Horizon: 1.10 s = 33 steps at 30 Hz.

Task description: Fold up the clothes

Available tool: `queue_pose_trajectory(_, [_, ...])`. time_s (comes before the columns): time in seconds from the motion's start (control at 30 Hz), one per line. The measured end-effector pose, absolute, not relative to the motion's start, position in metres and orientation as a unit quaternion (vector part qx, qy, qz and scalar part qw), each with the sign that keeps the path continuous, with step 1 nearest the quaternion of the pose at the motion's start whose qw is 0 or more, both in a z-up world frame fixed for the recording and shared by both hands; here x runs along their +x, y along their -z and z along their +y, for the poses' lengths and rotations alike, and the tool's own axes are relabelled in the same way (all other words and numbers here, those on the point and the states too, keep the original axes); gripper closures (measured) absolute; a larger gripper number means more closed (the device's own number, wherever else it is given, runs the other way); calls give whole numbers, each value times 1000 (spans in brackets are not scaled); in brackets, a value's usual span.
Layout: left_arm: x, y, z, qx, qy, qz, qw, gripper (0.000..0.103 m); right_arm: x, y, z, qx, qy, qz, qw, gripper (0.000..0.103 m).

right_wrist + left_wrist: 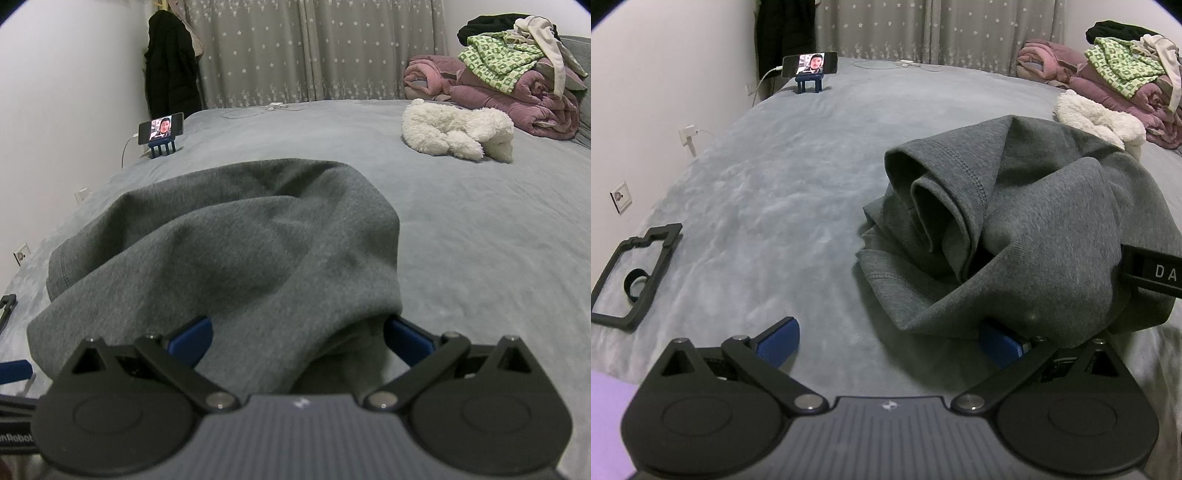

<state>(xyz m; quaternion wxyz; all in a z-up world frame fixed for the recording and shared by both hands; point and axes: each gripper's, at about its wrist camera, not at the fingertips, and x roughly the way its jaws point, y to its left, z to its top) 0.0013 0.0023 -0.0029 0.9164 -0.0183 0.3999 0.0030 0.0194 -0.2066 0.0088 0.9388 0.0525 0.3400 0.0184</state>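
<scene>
Grey garment (1027,236) bunches on the bed (768,206), hem edges rolled; left gripper (890,341) spread wide, right gripper (299,338) gaping with cloth between. Left of the garment, bare sheet; beyond it, a white fleece (454,131).

Home bedrm: bed (461,221), curtains (295,48)

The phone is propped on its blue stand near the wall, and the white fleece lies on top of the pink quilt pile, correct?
Not quite. The phone is on its blue stand near the wall, but the white fleece lies on the bedspread in front of the pink quilt pile, as the right wrist view shows.
</scene>
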Motion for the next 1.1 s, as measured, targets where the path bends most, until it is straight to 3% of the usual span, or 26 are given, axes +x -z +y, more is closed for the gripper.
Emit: queue_pose_trajectory(1.1, [2, 1, 6, -27, -8, 401, 916, 0, 21, -7, -205, 47, -20, 344, 938, 0])
